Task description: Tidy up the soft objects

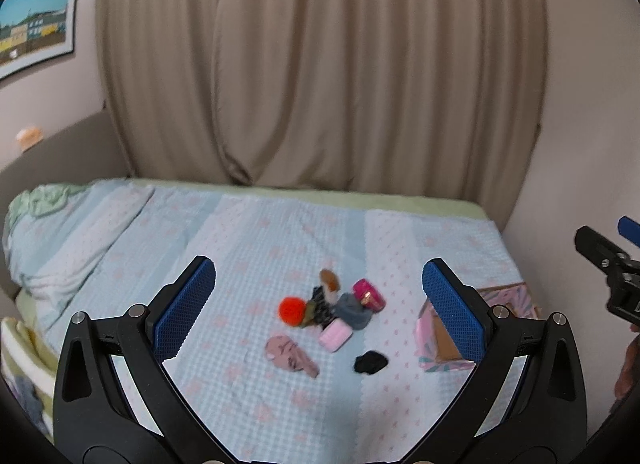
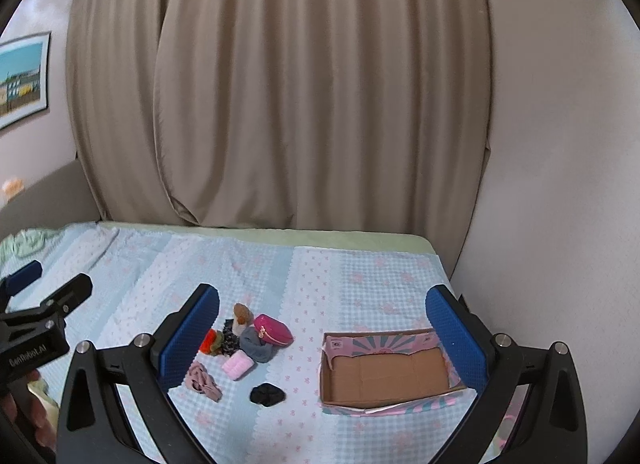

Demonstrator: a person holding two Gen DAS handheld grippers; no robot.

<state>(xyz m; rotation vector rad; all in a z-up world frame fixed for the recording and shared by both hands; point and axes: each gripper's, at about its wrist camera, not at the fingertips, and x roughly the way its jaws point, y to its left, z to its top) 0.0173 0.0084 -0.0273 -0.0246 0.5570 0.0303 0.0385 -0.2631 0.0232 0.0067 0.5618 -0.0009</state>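
Observation:
A small heap of soft items lies mid-bed: an orange pom-pom (image 1: 292,311), a magenta pouch (image 1: 369,294) (image 2: 273,329), a grey cloth (image 1: 351,311) (image 2: 255,343), a pale pink pad (image 1: 335,336) (image 2: 237,365), a brown plush (image 1: 330,281) (image 2: 242,313), a mauve patterned cloth (image 1: 289,354) (image 2: 202,381) and a black scrunchie (image 1: 370,362) (image 2: 267,394). An open, empty pink cardboard box (image 2: 384,376) (image 1: 436,340) sits to their right. My left gripper (image 1: 318,300) is open above the heap. My right gripper (image 2: 322,328) is open, held above the bed between heap and box.
The bed (image 2: 360,272) has a light blue checked cover; a rumpled pillow (image 1: 68,232) lies at its left end. Beige curtains (image 1: 320,72) hang behind it and a bare wall (image 2: 552,184) closes the right side. A framed picture (image 1: 36,20) hangs at the left.

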